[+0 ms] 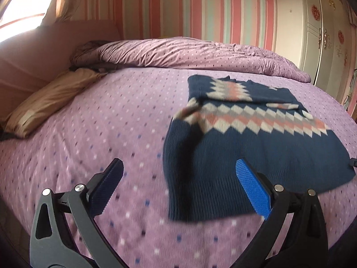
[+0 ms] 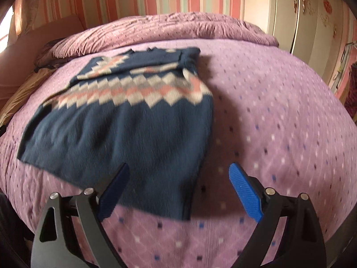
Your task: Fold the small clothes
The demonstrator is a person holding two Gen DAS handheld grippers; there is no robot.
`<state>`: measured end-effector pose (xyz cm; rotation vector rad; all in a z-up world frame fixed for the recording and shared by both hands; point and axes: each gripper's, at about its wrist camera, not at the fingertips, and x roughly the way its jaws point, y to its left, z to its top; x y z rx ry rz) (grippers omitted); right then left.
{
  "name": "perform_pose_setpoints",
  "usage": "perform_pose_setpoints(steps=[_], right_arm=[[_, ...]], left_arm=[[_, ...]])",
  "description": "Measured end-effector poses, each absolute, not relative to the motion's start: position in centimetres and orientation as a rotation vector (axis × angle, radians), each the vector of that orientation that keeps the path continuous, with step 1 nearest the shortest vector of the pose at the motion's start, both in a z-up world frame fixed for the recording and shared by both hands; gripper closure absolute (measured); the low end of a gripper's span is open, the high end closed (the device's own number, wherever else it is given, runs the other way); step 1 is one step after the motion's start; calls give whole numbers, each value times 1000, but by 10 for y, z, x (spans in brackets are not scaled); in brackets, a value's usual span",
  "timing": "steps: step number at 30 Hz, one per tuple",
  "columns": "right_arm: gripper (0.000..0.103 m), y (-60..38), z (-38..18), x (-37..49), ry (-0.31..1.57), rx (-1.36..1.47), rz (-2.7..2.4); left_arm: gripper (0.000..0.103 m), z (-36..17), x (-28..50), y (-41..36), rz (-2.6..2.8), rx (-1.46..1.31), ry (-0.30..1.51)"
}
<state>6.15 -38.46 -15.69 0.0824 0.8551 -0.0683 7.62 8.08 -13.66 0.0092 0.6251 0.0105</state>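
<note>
Lying flat on the purple dotted bed, the navy sweater with its pink and white diamond band has its sleeves folded across the chest, while the left tool and right tool hover above its hem, both spread wide and empty.

Motion blur smears the sweater and bedspread dots.

Both wrist views downward, sharing sweater
</note>
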Motion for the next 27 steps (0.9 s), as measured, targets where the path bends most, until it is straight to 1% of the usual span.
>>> perform_pose_setpoints(steps=[2,6,10,11,12,13,14,15,20,27], right_arm=[[14,-387,-163,56,861,109,-71],[27,-393,-179,53,906,166,-60],[29,-396,-192,54,934,230,-45],[35,-397,-196,55,944,248,-38],[55,-396,-200,56,959,263,-36],[66,-395,-202,56,966,274,-28],[91,-393,-204,56,968,286,-9],[95,-391,-204,56,969,283,-7],[96,-386,-197,56,951,261,-13],[96,-388,-191,56,947,252,3]], left_arm=[[3,-141,69,85,20,-2,637],[3,-143,60,91,32,-24,642],[3,-140,55,92,30,-9,631],[3,-140,55,93,28,-7,631],[3,-140,55,94,30,-10,631],[3,-140,55,95,30,-16,630],[3,-140,55,96,30,-20,632],[3,-141,55,97,28,-26,635],[3,-152,60,101,14,-37,659],[3,-182,73,114,9,-159,745]])
